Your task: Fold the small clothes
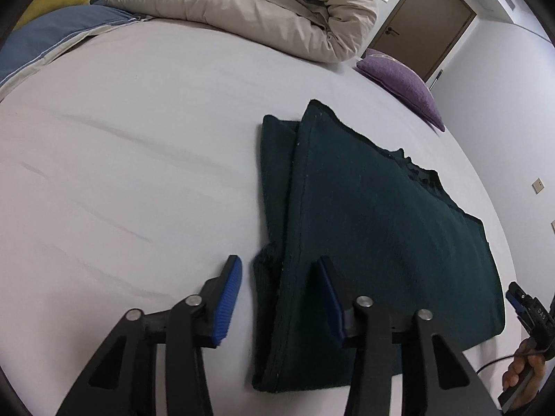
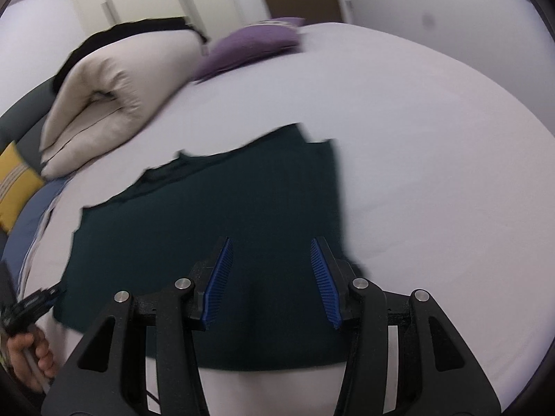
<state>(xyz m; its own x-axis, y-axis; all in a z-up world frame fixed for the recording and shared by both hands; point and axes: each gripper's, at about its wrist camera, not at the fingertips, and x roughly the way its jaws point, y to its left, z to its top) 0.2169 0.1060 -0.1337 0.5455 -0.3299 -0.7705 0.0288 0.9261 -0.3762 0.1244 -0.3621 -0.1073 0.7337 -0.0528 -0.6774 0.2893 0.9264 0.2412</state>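
Folding dark green sweater [image 1: 374, 242], lying partly folded on pale bedsheet [image 1: 138, 159], well short of purple cushion [image 1: 406, 83]. Your left gripper [image 1: 281, 298] gapes wide, empty, straddling sweater's near left edge. Your right gripper [image 2: 270, 280] also wide, empty, over sweater's near hem. Pinch both layers at corners, lift evenly, lay hem toward cushion side, keep edges aligned.
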